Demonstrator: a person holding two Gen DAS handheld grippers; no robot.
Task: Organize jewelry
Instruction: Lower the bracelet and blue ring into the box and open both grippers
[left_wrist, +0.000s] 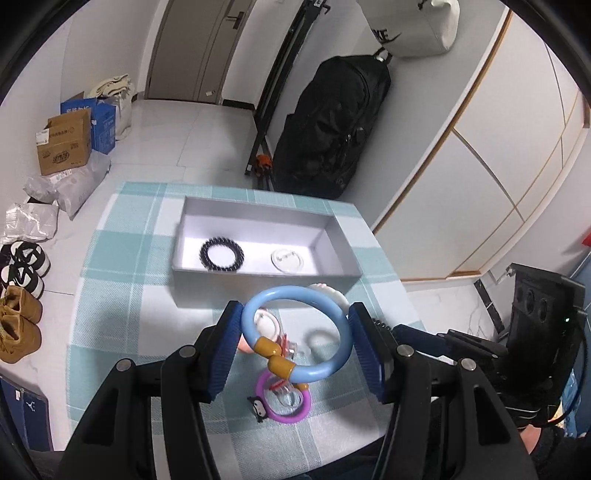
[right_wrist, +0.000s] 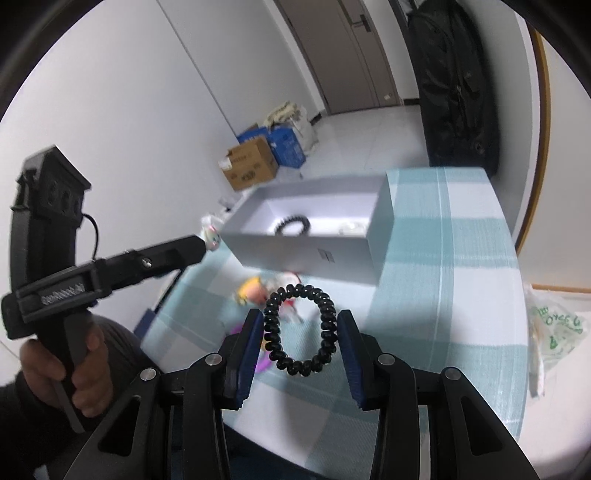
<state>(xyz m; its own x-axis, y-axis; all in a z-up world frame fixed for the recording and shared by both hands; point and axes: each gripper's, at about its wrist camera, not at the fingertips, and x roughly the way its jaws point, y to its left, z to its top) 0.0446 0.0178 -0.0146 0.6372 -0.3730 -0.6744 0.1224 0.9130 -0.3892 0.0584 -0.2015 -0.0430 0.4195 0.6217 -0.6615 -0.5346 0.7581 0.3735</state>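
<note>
My left gripper (left_wrist: 295, 332) is shut on a light blue bangle (left_wrist: 332, 363) with amber beads, held above the checked tablecloth. My right gripper (right_wrist: 300, 334) is shut on a black spiral hair tie (right_wrist: 327, 325), also held above the table. A grey open box (left_wrist: 332, 238) stands beyond; it holds a black bead bracelet (left_wrist: 221, 254) and a clear round piece (left_wrist: 287, 261). The box (right_wrist: 306, 254) and the bead bracelet (right_wrist: 292, 225) also show in the right wrist view. A purple ring (left_wrist: 284, 417) with a small penguin charm and some small loose pieces lie on the cloth under the bangle.
The small table has a teal and white checked cloth (left_wrist: 122, 258). On the floor to the left are cardboard boxes (left_wrist: 64, 146), plastic bags and shoes (left_wrist: 18, 325). A black bag (left_wrist: 332, 125) leans on the wall behind the table.
</note>
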